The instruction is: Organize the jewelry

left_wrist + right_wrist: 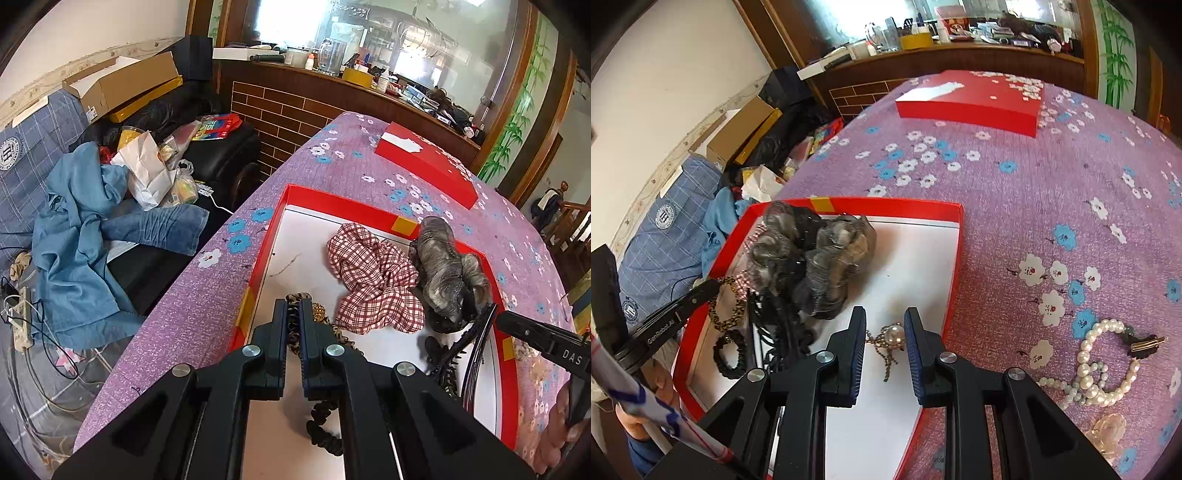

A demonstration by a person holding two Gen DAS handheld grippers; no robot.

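Left gripper [292, 314]: jaws pressed together on a leopard-print hair band [295, 325], which hangs slack below the fingers over the near end of the box. Soft, light, stretchy; likely to swing when carried and to drop without harm.

Right gripper [885, 325]: jaws spread part way, straddling a pearl brooch [892, 334] that lies on the white floor of the box. Whether the pads touch it cannot be told. Small and hard, with thin dangling chains [886, 360]; probably slippery on the round pearl, so a hold across its metal setting looks safer than on the chains.

Red box [951, 266]: open, shallow, white inside, set on the purple flowered cloth [1015, 192].

Inside, further on: a black hair tie [730, 356], black combs [476, 347], a red checked scrunchie [373, 280], and a grey hairpiece [812, 258], bulky and soft.

Beside the box, on the cloth: a pearl necklace [1104, 369] with a dark clasp, coiled loosely. Limp, beaded; best taken near the clasp, I judge.

Far end of the cloth: the red lid [975, 105], lying flat.
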